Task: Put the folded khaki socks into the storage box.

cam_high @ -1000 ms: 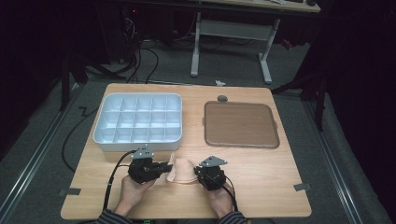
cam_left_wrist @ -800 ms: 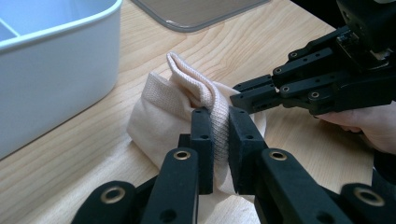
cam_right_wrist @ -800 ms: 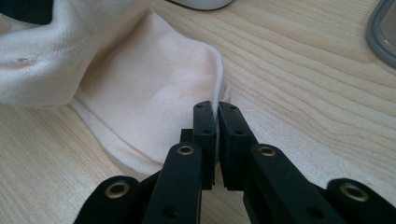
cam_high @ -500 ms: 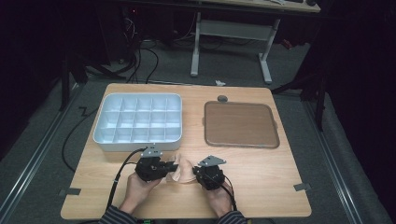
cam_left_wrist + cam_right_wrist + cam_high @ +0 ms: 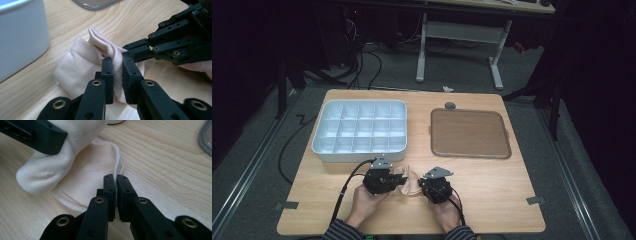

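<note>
A cream knit cloth (image 5: 408, 183), sock-like, lies bunched on the wooden table (image 5: 492, 190) near its front edge, between my two grippers. My left gripper (image 5: 393, 182) is shut on a raised ribbed fold of the cloth (image 5: 82, 60), as its own view (image 5: 117, 63) shows, with the fabric pinched between the pads. My right gripper (image 5: 422, 186) is shut on a thin edge of the cloth (image 5: 85, 175), seen close up in its own view (image 5: 116, 178). The two grippers face each other a short way apart. The right gripper (image 5: 126, 51) reaches in from the right in the left gripper view.
A white tray with several compartments (image 5: 319, 145) stands just behind the left gripper. Its wall (image 5: 22, 37) is close on the left. A brown flat tray (image 5: 470, 133) lies at the back right, with a small round grey piece (image 5: 450, 105) behind it.
The left hand has moved to the right, toward the right gripper, bunching the cloth between them. The right hand has stayed in place.
</note>
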`<state>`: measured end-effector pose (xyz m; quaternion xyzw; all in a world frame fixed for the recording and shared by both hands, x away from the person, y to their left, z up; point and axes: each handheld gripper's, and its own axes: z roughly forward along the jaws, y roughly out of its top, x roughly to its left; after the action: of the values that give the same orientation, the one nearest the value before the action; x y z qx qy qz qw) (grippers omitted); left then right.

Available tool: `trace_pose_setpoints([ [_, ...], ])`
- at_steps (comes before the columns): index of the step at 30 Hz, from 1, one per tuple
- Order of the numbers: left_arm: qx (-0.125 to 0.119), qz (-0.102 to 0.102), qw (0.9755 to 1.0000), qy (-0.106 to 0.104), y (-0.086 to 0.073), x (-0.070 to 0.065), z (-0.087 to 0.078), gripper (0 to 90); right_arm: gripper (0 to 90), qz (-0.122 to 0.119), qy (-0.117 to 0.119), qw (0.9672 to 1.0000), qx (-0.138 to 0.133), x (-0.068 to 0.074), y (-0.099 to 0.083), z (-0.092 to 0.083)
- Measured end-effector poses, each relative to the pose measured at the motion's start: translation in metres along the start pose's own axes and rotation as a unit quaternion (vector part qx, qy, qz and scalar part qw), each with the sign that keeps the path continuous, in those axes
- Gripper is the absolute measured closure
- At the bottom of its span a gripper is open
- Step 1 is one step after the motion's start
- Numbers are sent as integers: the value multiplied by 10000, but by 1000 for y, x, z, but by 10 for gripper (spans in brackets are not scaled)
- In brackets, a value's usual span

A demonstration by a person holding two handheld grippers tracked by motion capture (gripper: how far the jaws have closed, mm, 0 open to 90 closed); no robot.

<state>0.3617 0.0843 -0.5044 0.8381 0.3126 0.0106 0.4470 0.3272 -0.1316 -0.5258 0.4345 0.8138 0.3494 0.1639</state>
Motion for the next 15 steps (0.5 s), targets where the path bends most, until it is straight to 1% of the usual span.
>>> trace_pose_setpoints([
  [6,44,37,10000,-27,0,-2,6,808,864,-22,-3,10000,4,0,0,0],
  [9,64,53,10000,6,1,-3,9,810,864,-46,-11,10000,4,0,0,0],
  [15,204,139,9997,66,1,-4,15,815,864,-54,-4,10000,9,0,0,0],
])
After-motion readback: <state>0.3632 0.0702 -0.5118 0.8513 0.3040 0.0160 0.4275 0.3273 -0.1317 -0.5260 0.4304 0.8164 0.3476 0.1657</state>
